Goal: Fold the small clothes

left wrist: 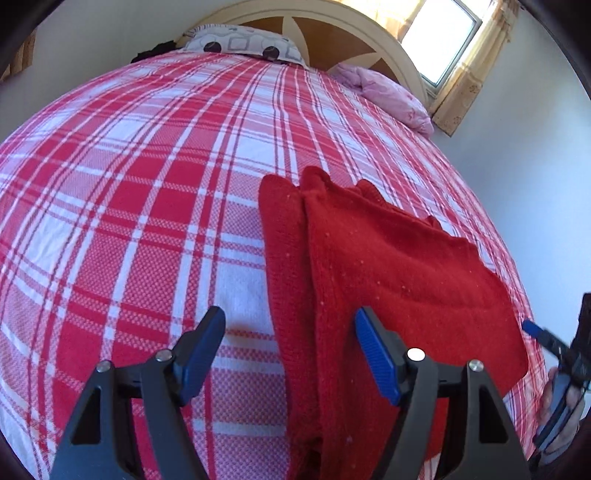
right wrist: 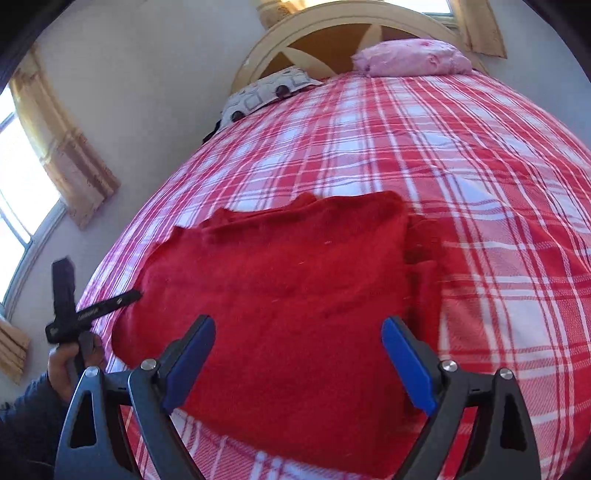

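A red knitted garment (left wrist: 388, 258) lies folded on the red and white plaid bedspread (left wrist: 147, 184), near the bed's near edge. My left gripper (left wrist: 291, 328) is open and empty, just above the garment's left edge. In the right wrist view the same garment (right wrist: 288, 295) fills the middle. My right gripper (right wrist: 299, 339) is open and empty, hovering over the garment's near part. The other gripper shows at the far right of the left wrist view (left wrist: 554, 350) and at the left of the right wrist view (right wrist: 85, 314).
A patterned grey pillow (left wrist: 240, 42) and a pink pillow (left wrist: 388, 92) lie at the headboard (left wrist: 369, 33). Windows with beige curtains (right wrist: 62, 147) flank the bed. White walls (left wrist: 535, 166) run close beside it.
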A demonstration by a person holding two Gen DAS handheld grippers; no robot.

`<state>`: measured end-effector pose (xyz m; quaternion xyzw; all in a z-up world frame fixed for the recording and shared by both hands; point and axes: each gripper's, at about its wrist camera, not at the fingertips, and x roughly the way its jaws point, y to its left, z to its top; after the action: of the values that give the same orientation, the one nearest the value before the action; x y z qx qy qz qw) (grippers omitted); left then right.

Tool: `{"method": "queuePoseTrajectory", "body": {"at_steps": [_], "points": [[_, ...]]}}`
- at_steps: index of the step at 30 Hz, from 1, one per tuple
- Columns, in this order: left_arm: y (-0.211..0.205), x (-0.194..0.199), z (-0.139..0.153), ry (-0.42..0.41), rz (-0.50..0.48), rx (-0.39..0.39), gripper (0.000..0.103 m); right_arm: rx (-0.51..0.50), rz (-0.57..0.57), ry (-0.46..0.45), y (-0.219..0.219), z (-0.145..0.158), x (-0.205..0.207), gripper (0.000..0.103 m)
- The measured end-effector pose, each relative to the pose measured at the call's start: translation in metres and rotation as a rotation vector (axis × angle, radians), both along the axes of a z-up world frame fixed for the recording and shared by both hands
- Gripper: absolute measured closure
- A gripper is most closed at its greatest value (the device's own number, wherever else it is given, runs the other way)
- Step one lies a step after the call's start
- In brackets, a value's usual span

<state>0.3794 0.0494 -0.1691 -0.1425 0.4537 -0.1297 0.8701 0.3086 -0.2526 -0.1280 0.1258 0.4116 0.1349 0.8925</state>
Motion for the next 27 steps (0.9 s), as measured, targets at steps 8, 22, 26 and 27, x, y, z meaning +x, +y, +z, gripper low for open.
{"method": "queuePoseTrajectory", "body": {"at_steps": [8, 22, 26, 27], "points": [[-0.003, 0.003, -0.009, -0.031, -0.04, 0.016, 0.023, -0.166, 0.192, -0.01, 0.091, -0.009, -0.017, 0.011], [0.014, 0.011, -0.007, -0.036, -0.06, -0.095, 0.016, -0.356, 0.301, -0.097, 0.185, -0.016, -0.048, 0.011], [0.024, 0.027, -0.002, -0.021, -0.055, -0.144, 0.016, -0.464, 0.345, -0.177, 0.225, -0.015, -0.061, 0.011], [0.026, 0.031, -0.003, -0.015, -0.064, -0.163, 0.016, -0.487, 0.359, -0.189, 0.234, -0.016, -0.064, 0.011]]}}
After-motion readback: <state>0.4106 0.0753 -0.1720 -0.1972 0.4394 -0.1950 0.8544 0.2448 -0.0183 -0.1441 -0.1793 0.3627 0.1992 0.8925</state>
